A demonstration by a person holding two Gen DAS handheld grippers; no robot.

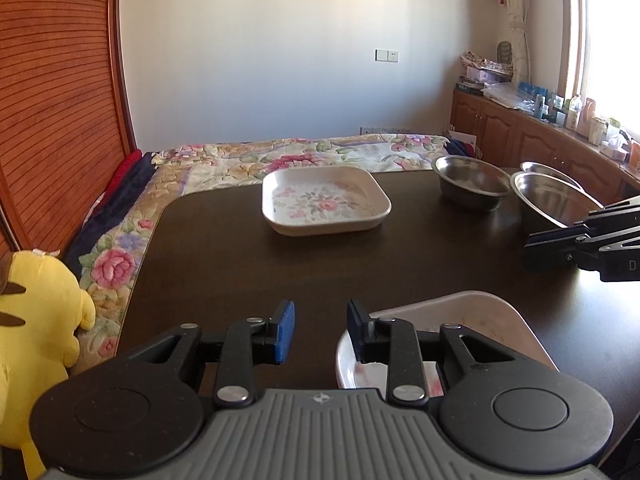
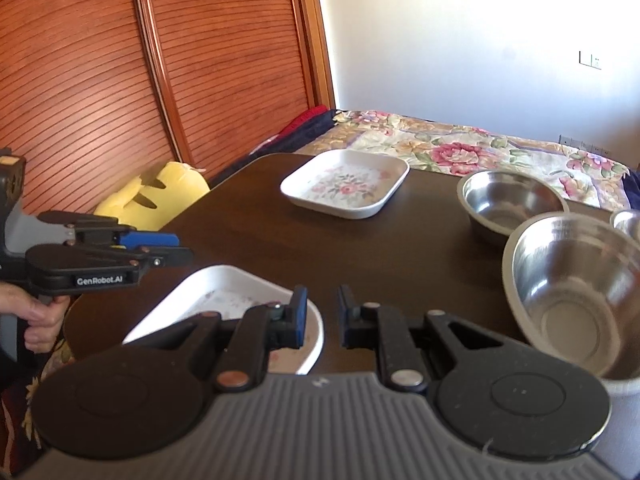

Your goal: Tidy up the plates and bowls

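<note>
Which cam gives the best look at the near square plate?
Right wrist: the near square plate shows its white rim, far corner and most of its inside, with only the right gripper's finger in front. The left wrist view has it largely hidden behind the left gripper.

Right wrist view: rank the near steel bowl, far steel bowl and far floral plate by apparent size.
1. Near steel bowl, though nearness inflates it.
2-3. Far floral plate and far steel bowl look alike; unranked.

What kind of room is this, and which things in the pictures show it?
Most likely a bedroom at home: a bed with a floral quilt stands behind the dark table, a yellow plush toy lies beside it, and wooden cabinets run under the window.
</note>
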